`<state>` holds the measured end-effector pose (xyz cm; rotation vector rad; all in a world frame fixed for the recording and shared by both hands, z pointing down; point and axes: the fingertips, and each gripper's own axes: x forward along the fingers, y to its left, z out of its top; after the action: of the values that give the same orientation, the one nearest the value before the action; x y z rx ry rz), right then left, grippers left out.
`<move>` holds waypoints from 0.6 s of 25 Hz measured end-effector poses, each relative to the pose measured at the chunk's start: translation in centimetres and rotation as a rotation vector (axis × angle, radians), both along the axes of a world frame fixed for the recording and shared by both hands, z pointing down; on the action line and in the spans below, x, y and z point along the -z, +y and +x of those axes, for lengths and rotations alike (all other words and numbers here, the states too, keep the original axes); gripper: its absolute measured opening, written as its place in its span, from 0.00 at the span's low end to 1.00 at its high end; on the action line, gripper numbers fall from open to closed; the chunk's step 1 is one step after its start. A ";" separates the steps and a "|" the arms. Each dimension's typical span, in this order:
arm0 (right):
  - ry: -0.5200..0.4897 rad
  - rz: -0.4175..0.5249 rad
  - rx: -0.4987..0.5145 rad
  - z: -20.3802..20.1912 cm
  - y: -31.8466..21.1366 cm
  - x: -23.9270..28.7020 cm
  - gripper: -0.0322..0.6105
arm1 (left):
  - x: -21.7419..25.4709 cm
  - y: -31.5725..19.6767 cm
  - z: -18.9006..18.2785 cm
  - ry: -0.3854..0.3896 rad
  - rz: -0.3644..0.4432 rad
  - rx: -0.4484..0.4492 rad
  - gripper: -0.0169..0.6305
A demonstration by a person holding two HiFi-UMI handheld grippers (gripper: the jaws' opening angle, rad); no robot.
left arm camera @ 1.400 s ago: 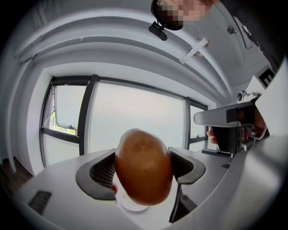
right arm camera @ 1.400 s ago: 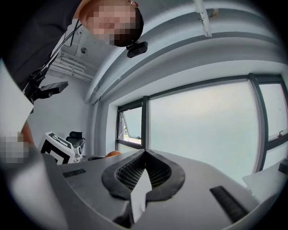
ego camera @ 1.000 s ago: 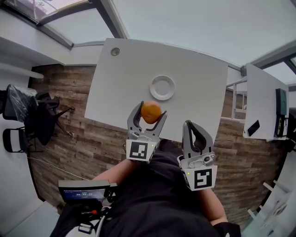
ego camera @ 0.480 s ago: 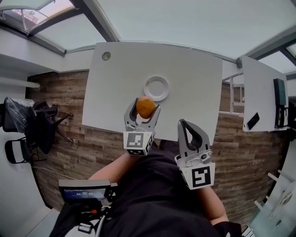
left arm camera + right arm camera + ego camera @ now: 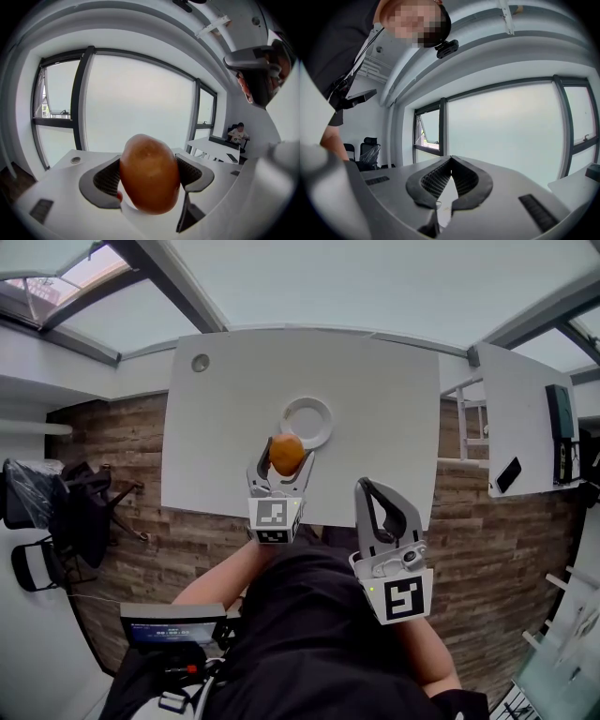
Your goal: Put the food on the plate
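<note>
An orange-brown bread roll [image 5: 286, 454] [image 5: 150, 173] sits clamped between the pads of my left gripper [image 5: 281, 460] [image 5: 149, 176], held in the air just in front of the white plate [image 5: 307, 422]. The plate lies bare on the white table [image 5: 375, 409], and the roll overlaps its near-left rim in the head view. My right gripper [image 5: 380, 502] [image 5: 449, 174] hangs over the table's near edge, its jaw tips meeting with nothing between them. In the left gripper view the roll hides most of what lies behind the jaws.
A round grey cable port [image 5: 200, 363] sits near the table's far-left corner. A second white desk [image 5: 525, 427] with a monitor and a phone stands to the right. Black office chairs [image 5: 56, 512] stand on the wooden floor at the left.
My left gripper has carried the roll forward, from over the table's near edge up to the plate's near rim. The right gripper keeps its place.
</note>
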<state>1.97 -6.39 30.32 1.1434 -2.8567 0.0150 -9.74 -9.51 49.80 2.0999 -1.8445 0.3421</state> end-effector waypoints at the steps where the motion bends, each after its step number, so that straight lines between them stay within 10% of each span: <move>1: 0.000 0.001 -0.002 0.0 0.1 0.1 0.06 | -0.7 0.0 -0.1 -0.018 -0.007 -0.007 0.55; 15: 0.029 -0.030 -0.035 0.5 -0.6 -1.2 0.06 | -5.5 -3.3 -0.2 -0.070 -0.077 -0.046 0.55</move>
<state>2.48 -6.96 31.48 1.1785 -2.8016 0.0425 -9.96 -12.76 55.33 2.1058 -1.7935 0.4967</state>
